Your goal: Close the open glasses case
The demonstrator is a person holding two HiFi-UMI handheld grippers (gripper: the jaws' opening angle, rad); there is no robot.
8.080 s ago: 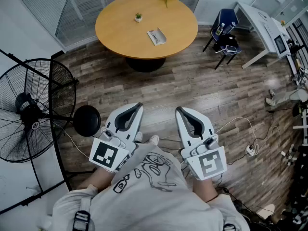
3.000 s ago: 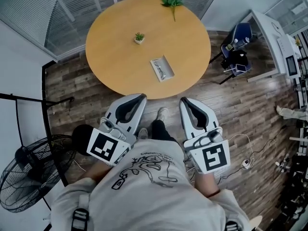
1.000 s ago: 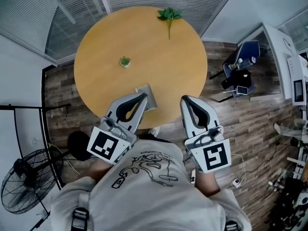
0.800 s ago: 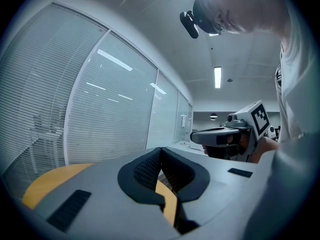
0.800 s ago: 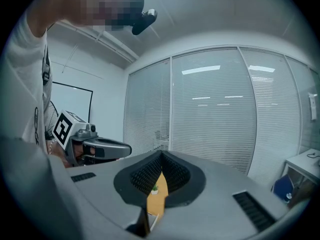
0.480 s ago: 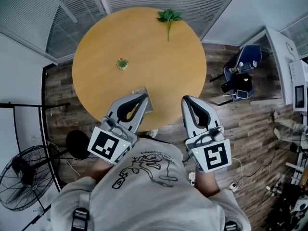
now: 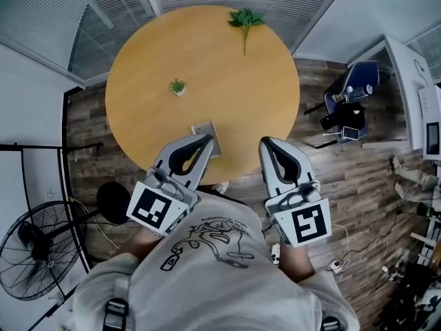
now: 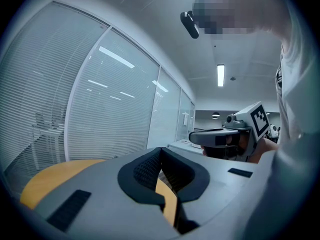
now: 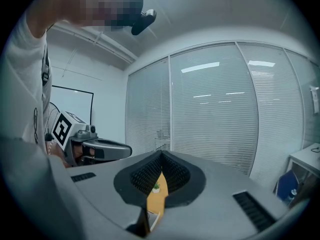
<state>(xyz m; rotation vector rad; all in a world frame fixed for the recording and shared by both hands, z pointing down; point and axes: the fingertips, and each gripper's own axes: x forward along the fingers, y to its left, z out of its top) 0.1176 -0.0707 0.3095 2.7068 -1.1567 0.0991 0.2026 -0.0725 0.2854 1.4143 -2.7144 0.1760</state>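
Note:
The open glasses case (image 7: 209,130) lies near the front edge of the round wooden table (image 7: 241,95); only its far part shows, because the tip of my left gripper (image 7: 204,138) covers the rest. That gripper is held low in front of the person's body, shut and empty. My right gripper (image 7: 263,143) hovers over the table's front edge to the case's right, also shut and empty. In the left gripper view the left gripper (image 8: 160,150) has its jaws meeting at the tip. In the right gripper view the right gripper (image 9: 161,155) does too, with the tabletop in the slit.
A small potted plant (image 7: 178,86) stands left of the table's centre, seen also as a tiny plant (image 9: 156,187). A green sprig (image 7: 244,19) lies at the far edge. A floor fan (image 7: 34,240) is at lower left, a blue chair (image 7: 348,102) and white desk (image 7: 413,95) at right.
The person has walked up to the table, so the case went from far ahead to just beyond my left gripper's tip. In the last half second the view barely shifted. Both grippers stayed shut.

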